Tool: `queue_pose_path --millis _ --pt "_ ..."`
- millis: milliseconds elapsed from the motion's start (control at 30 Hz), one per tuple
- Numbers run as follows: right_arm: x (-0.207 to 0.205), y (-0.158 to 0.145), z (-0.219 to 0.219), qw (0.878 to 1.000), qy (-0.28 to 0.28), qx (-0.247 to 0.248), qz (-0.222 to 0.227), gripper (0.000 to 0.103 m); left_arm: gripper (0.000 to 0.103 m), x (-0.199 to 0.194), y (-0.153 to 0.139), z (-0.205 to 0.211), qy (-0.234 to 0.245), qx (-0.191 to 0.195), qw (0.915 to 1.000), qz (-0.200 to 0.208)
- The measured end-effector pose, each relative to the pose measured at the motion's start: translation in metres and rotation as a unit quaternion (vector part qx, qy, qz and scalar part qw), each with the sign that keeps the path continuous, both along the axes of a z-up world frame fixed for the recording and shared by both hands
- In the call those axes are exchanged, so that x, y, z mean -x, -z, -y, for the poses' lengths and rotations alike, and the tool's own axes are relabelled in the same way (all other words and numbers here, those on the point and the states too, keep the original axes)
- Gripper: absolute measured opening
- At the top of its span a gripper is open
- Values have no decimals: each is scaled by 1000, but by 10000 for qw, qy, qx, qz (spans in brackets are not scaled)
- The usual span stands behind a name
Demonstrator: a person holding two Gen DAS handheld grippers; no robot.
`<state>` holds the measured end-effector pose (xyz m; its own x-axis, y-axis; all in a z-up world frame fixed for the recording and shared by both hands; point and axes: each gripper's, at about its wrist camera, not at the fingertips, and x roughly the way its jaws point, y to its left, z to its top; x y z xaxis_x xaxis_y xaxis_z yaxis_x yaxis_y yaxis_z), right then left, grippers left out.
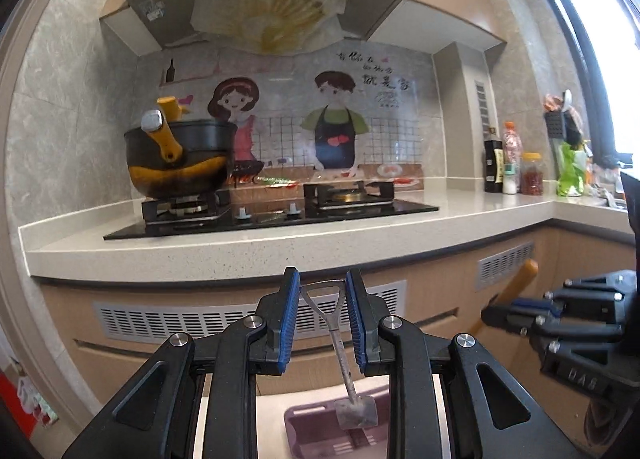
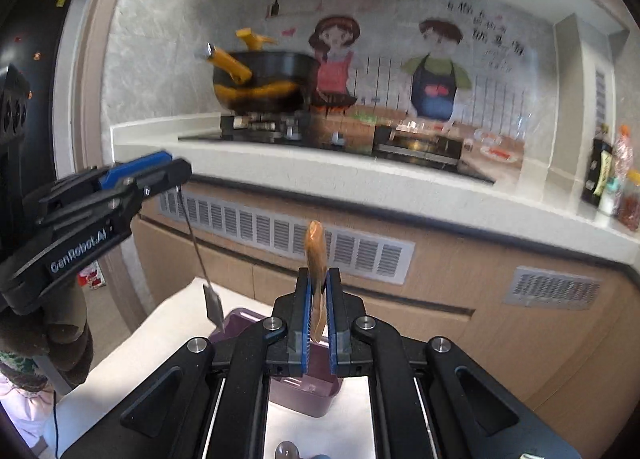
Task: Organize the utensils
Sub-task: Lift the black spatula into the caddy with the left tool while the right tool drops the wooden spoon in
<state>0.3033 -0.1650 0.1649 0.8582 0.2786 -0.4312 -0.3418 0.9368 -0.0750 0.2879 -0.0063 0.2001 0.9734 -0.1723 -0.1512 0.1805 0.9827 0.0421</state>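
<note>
Below both cameras, a mauve plastic utensil holder sits on a white desk in a kitchen. On the left, the left tool holds a small metal shovel-shaped utensil by the triangular loop at the top of its handle; the blue pads stand fairly wide apart, with the loop spanning the gap and touching them on both sides. This utensil hangs tilted, its flat square blade low, just above or at the holder's rim (I cannot tell whether it touches). On the right, the right tool has its blue pads nearly together, clamped on a wooden utensil handle that points upward past the fingertips; its lower end is hidden behind the tool. That tool hovers over the holder's near side. Behind them, a pale kitchen counter carries a black gas hob with a black and yellow pot on the left burner. Bottles and jars stand on the counter's right end. A cartoon sticker of two cooks covers the wall behind the hob.
</note>
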Motion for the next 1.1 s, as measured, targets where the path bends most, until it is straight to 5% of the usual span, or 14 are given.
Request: queue_pose_path --millis 400,733,967,1100 --pt "-69 102 -16 9909 -38 248 -1323 6 25 -78 92 -4 76 96 9959 -899" --pt "-86 151 -24 9840 -132 294 -1754 11 26 -104 167 -5 42 120 9828 -1842" --pt "-57 131 -14 9928 0 320 -1154 53 35 -89 161 -12 23 331 9814 -1890" --pt "-28 119 -3 9950 90 408 -904 69 44 -63 147 -17 -27 369 9839 -1750"
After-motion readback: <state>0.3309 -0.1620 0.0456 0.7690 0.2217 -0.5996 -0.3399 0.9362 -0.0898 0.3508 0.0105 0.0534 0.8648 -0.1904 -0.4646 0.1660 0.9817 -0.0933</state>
